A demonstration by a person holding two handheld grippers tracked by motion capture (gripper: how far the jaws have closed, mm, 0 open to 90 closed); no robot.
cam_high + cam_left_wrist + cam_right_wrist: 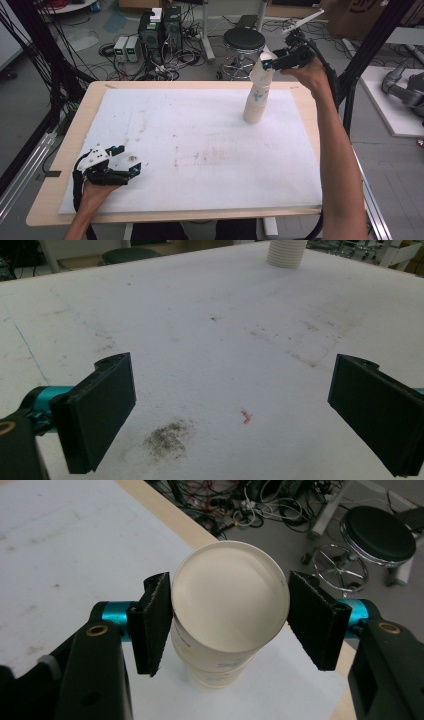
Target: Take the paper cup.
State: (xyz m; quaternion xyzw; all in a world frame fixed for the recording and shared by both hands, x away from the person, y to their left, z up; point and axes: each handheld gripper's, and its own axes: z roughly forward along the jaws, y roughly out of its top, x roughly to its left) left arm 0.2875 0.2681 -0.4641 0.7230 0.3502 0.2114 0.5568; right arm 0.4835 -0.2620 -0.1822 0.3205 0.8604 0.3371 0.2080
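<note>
Between the right claw (230,625) pads — top cup (230,602) pinched, stack (255,107) below; left claw (232,410) spread.

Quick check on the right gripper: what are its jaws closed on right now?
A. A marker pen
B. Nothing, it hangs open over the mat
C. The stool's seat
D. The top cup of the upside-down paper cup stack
D: in the right gripper view, the right gripper has a pad pressed on each side of the top cup, which sits base-up on the cup stack.
</note>
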